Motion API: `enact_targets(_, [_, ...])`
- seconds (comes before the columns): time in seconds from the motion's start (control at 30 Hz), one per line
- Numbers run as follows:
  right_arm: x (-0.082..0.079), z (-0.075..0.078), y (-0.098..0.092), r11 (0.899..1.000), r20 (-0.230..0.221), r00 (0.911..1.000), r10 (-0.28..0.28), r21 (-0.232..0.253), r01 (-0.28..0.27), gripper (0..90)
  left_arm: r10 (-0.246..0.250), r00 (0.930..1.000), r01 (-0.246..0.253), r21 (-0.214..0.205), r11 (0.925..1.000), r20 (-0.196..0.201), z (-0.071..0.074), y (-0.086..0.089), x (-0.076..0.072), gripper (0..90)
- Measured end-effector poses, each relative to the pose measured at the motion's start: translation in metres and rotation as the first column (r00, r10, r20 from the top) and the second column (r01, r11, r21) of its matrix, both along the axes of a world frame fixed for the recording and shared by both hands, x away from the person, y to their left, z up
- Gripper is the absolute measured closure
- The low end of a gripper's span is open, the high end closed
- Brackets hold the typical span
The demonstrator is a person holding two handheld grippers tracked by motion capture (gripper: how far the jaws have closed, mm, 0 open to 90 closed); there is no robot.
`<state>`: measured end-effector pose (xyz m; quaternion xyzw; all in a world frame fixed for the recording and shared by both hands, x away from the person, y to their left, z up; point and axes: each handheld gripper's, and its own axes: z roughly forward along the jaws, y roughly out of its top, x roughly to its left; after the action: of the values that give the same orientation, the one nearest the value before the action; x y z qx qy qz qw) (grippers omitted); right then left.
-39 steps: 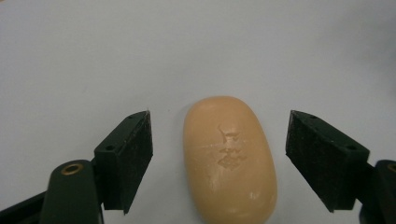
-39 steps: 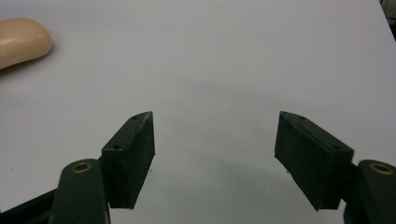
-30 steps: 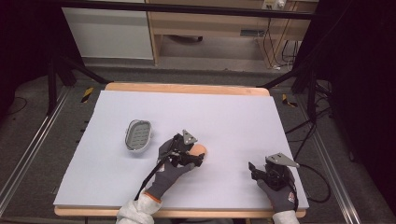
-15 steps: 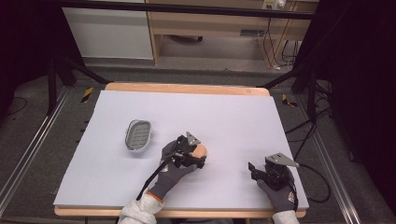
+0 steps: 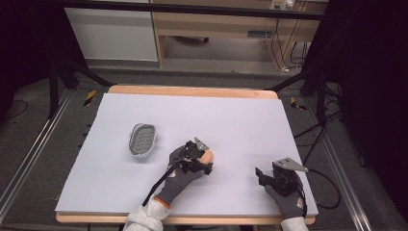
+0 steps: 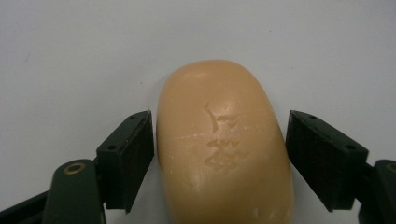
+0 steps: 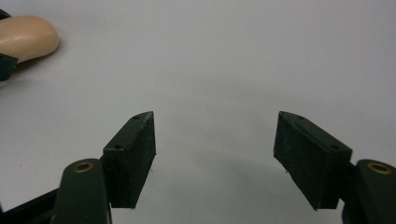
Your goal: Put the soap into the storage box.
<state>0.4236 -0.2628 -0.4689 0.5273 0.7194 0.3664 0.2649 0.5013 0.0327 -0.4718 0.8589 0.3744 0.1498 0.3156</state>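
You have one peach-coloured oval bar of soap (image 5: 208,155) near the lower centre of the high view, one grey oval metal soap dish (image 5: 143,139) at its centre left, and two black two-jaw grippers, the left gripper (image 5: 208,168) and the right gripper (image 5: 260,177).

Right hand-held gripper (image 7: 215,140) gapes over white table (image 7: 224,56); soap (image 7: 25,36) far left.

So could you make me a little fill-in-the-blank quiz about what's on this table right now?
1. The bar of soap lies between the jaws of the ____ gripper.
2. The soap's colour is ____.
3. The soap dish holds ____.
4. The right gripper has its jaws ____.

Missing words: left; peach-orange; nothing; open
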Motion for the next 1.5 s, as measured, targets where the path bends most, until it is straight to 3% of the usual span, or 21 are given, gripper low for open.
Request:
enact_targets(0.17, [0.0,0.0,0.0,1.0,0.002,1.0,-0.002,-0.005,0.002,29.9,0.002,0.9999,-0.002,0.007,1.0,-0.01,-0.002,0.0,0.001,27.3])
enact_targets(0.93, [0.0,0.0,0.0,1.0,0.0,1.0,0.001,-0.001,-0.001,30.5,0.032,0.9993,-0.032,0.001,0.9995,-0.021,0.0,0.001,0.0,30.9])
enact_targets(1.5, [-0.001,0.002,0.0,1.0,0.006,1.0,-0.004,0.001,0.004,30.4,0.01,0.9999,-0.009,-0.047,0.9989,0.007,0.025,0.02,-0.011,31.1])
